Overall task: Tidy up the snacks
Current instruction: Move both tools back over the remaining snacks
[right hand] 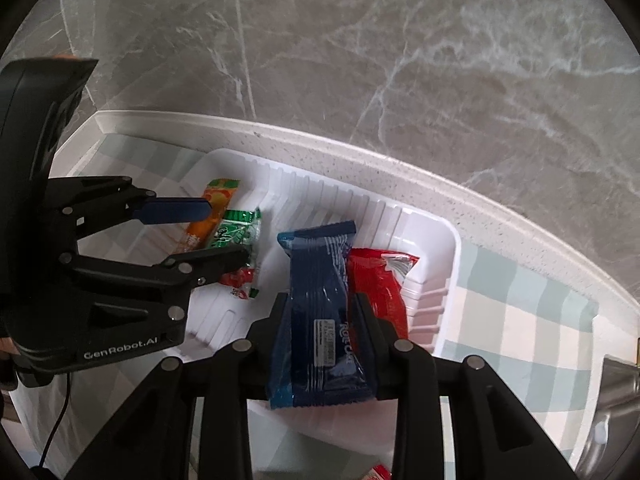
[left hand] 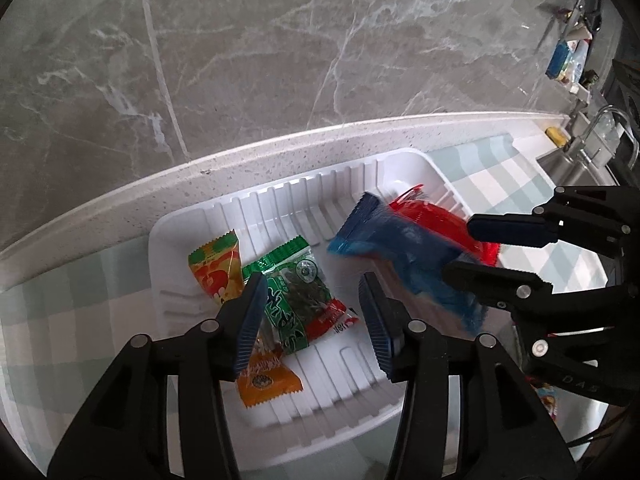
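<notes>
I look out on a grey marble-veined wall (left hand: 280, 40) rising behind a speckled pale table (left hand: 240, 168), which is spread with a green-and-white checked cloth (right hand: 520, 320); a steel sink and tap (left hand: 592, 136) sit at the far end under soft daylight.

A white speckled counter (left hand: 224, 184) runs along the grey marble wall. On it lies a checked cloth (right hand: 516, 320) in pale green and white, filling the lower part of both frames. A white ribbed tray (left hand: 280, 204) rests directly on this cloth. At the far right of the left wrist frame, perhaps a sink (left hand: 576, 164), blurred.
</notes>
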`<state>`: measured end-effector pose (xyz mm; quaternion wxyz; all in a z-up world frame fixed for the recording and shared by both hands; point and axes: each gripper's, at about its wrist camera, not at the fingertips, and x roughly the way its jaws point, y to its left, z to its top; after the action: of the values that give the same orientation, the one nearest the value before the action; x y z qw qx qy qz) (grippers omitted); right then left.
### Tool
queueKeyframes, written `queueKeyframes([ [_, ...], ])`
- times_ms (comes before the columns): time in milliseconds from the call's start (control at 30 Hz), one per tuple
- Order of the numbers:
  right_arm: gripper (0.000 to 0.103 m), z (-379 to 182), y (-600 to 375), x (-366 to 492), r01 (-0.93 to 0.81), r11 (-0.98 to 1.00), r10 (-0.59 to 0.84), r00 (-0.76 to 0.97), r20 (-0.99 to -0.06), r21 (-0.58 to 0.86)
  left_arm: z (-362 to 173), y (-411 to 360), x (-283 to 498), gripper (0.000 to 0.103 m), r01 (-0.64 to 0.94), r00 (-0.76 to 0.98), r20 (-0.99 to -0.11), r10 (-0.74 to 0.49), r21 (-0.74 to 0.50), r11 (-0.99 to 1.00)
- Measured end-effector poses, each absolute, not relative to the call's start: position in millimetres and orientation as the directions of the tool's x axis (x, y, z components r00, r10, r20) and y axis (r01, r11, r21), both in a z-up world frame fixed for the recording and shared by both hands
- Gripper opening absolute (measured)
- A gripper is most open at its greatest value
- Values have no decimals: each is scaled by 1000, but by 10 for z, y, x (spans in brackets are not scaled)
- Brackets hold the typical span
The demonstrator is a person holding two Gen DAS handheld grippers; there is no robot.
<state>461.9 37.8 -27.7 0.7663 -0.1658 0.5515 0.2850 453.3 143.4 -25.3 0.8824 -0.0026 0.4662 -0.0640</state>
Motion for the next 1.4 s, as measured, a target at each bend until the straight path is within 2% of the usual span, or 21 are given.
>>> queueKeyframes([
  [567, 39, 387, 45, 4043, -610, 791, 225, 356, -907, -44, 132, 1264, 3537, 48, 130, 593, -790, -158, -99, 987],
  [1067, 40, 816, -382, 3375, -581, 809, 209, 419, -884, -84, 198, 864, 2675, 49, 177, 563, -805, -190, -107, 978],
  [1400, 41, 886, -653, 2945, -582, 811, 216, 401, -890, -65, 126, 702, 2161, 49, 160, 534, -826, -180, -110, 981],
])
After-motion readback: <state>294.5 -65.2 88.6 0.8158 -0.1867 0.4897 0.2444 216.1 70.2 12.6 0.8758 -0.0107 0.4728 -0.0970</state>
